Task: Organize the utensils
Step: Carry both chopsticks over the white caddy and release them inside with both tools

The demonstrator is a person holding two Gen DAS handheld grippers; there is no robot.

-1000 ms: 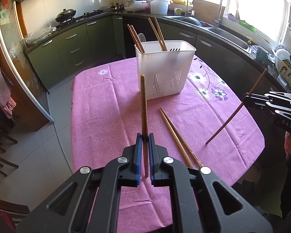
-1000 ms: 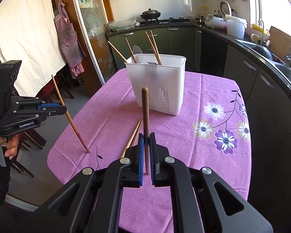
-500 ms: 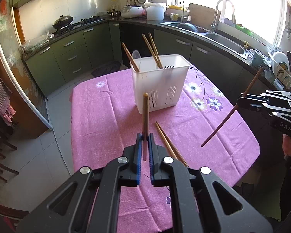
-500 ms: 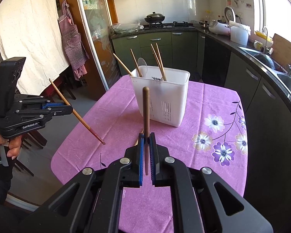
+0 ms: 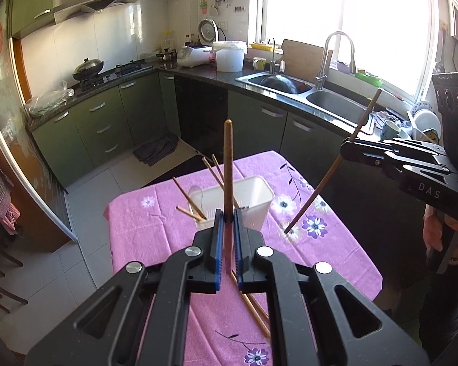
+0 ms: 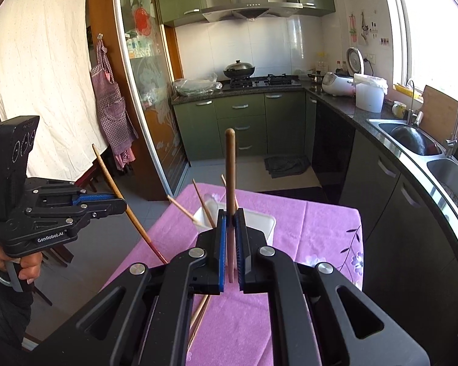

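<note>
Place: a home kitchen.
Cooking: a wok [image 6: 239,67] on a gas hob [image 6: 265,80], under a steel hood [image 6: 249,8].
Washing: a double sink [image 5: 305,90] with a tall tap [image 5: 336,55], right of the hob, below a window [image 5: 345,9].
Storage: green cabinets [image 6: 241,125] under the hob.
Homely signs: a rice cooker [image 5: 194,55] beside the hob, an apron [image 6: 111,103] left of it, a floral purple cloth on the surface [image 5: 345,244].

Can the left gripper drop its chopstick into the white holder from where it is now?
Probably yes. The left gripper holds its chopstick above the white holder, whose top is open with room beside the chopsticks already inside.
</note>
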